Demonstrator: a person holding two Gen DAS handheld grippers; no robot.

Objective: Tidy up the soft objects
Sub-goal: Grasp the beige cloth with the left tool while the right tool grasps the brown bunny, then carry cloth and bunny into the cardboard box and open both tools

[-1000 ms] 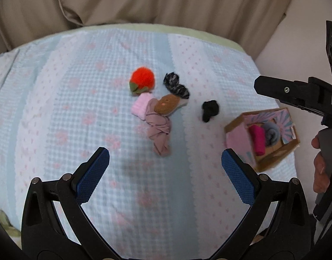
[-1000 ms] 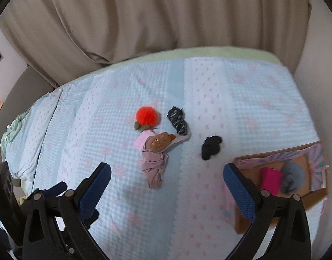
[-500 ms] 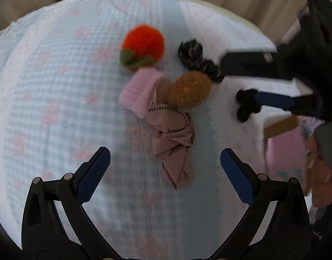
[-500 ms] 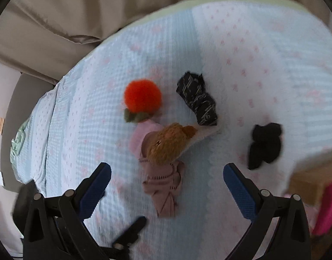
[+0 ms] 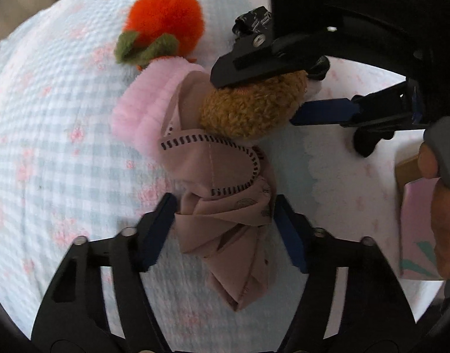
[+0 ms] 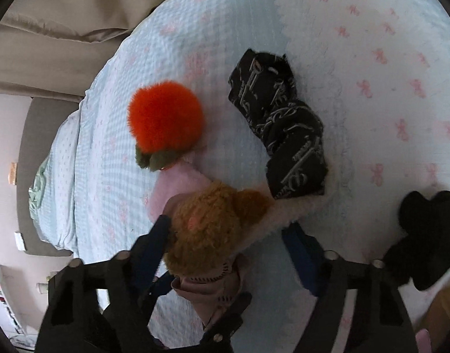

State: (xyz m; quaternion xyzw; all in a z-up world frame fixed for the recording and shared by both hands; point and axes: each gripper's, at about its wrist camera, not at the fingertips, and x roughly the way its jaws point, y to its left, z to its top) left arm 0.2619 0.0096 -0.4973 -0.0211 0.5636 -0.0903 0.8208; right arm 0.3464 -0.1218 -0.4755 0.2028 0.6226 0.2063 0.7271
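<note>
On the bed (image 5: 48, 135), with its pale blue checked cover, the soft things lie in a cluster. Farthest left is the orange pompom (image 5: 166, 23) with green leaves, touching a pink fuzzy cloth (image 5: 148, 100) just below it. Beside that lies the mauve fabric bundle (image 5: 227, 206); the left gripper (image 5: 225, 220) has its blue pads against either side of the bundle, pinching it. Resting on the bundle's upper end is a brown plush toy (image 5: 251, 108), and the right gripper (image 6: 227, 238) straddles it, one finger touching its left side, the other apart, so it stays spread. Further right sit a black patterned cloth (image 6: 283, 129), a plain black cloth (image 6: 424, 235) and a cardboard box (image 5: 416, 220).
</note>
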